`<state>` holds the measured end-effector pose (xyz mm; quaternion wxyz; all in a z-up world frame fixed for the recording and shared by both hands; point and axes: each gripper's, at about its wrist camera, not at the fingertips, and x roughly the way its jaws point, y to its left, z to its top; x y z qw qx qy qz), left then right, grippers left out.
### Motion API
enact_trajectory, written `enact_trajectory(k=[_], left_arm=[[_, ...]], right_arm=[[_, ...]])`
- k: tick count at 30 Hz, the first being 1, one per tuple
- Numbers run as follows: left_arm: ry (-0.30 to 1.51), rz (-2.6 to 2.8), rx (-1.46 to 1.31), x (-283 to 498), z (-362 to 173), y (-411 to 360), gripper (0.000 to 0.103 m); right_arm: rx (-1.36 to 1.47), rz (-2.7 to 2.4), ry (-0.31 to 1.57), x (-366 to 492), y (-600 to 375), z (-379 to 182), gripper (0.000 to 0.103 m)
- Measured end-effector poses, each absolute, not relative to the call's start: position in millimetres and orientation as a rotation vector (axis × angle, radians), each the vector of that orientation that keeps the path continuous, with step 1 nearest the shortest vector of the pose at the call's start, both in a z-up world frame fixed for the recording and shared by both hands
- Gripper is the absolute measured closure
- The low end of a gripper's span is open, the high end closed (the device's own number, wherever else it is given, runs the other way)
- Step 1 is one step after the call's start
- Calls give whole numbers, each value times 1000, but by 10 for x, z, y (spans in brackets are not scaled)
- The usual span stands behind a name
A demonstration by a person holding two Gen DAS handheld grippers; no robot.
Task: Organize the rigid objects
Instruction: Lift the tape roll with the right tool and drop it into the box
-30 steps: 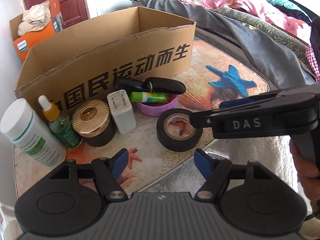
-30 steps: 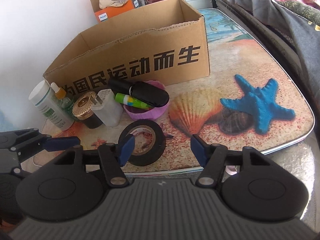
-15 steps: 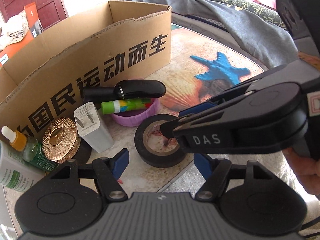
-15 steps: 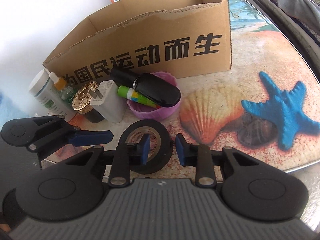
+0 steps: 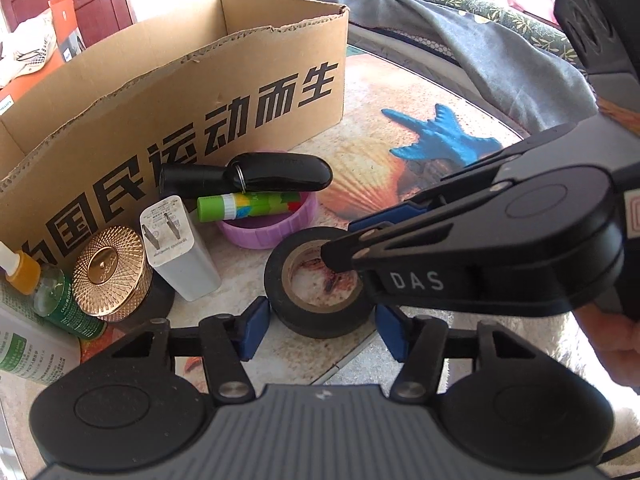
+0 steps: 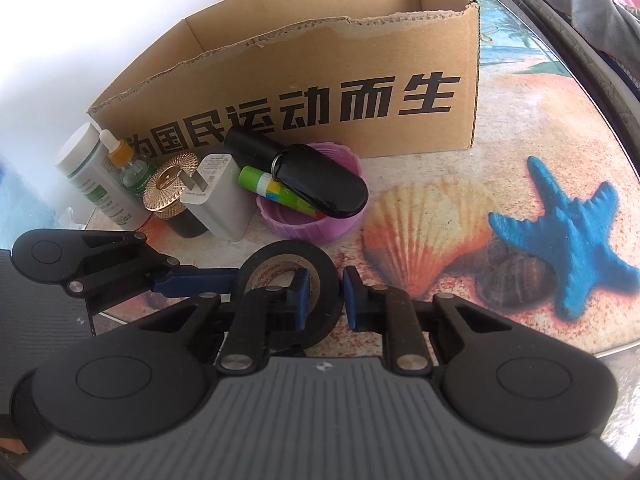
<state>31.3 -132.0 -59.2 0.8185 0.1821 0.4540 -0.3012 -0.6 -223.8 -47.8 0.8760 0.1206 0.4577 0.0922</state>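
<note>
A: Where do we have the black tape roll?

B: Lying flat on the worktop, near its front edge. Our right tongs straddle the roll's wall at its three o'clock side: one pad sits inside the hole, the other just outside. The pads are narrowed around the wall, yet we cannot tell whether they press it.

A: And our left tongs?

B: Spread apart, a blue pad on either side of the roll, at nine and three o'clock in the left wrist view. They look just beside it, holding nothing.

A: What do we see around it?

B: At twelve o'clock, a purple lid carrying a green glue stick and a glossy black case. At ten o'clock a white charger, then a jar with a gold cap, a dropper bottle and a white bottle. Behind them all stands the open cardboard box.
</note>
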Motion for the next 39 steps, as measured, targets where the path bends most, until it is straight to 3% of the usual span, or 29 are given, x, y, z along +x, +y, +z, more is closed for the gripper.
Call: enact_trajectory(k=[10,21,27,39], left_arm=[[867,-648,364,72,-264,-1166,44],[687,-483,299,286,765,-531,44],[792,-450,227,1171,980,-246,44],[1065,-394,207,2629,411,-181,44]], right_arm=[[229,175,887,-222,-2094,-82,87],[134,354,666,236,-1571,967,87],[151,430,755,1208,-1415,1151,86],[267,383,1040,2813,-1336,483,87]])
